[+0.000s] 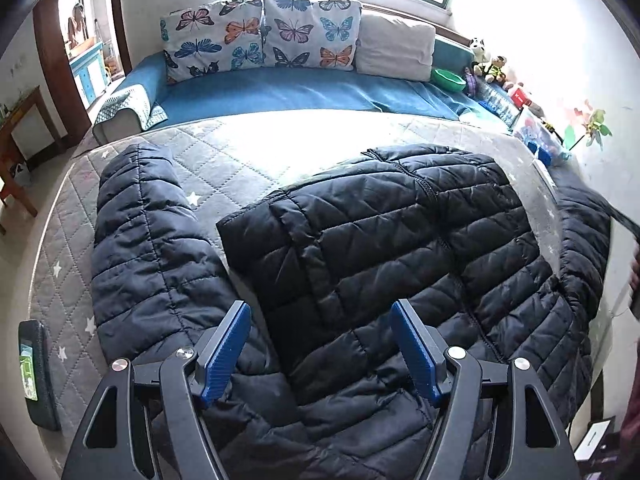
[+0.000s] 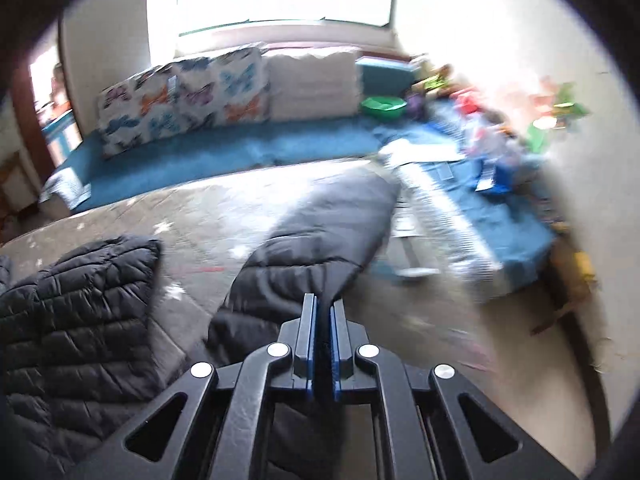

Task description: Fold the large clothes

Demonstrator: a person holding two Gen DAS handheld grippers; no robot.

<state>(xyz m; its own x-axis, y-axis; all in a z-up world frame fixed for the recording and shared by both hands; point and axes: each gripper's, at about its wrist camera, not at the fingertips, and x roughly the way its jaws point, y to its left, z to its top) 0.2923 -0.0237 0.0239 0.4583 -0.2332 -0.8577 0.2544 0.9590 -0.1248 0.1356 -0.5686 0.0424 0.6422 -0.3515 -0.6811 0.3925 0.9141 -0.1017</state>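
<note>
A large dark navy quilted puffer jacket (image 1: 384,248) lies spread on a grey star-patterned mattress (image 1: 224,160). Its left sleeve (image 1: 148,248) stretches away on the left. My left gripper (image 1: 322,320) is open and empty, hovering just above the jacket's near part. In the right wrist view, my right gripper (image 2: 323,304) is shut on the jacket's right sleeve (image 2: 320,236) and holds it lifted above the mattress. The jacket's body (image 2: 72,312) shows at the lower left there. That view is blurred by motion.
A blue couch (image 1: 280,92) with butterfly pillows (image 1: 256,36) stands behind the mattress. A green bowl (image 1: 448,78), soft toys (image 1: 490,64) and boxes line the right wall. A dark phone-like object (image 1: 38,372) lies at the mattress's left edge. A wooden table (image 1: 20,136) stands far left.
</note>
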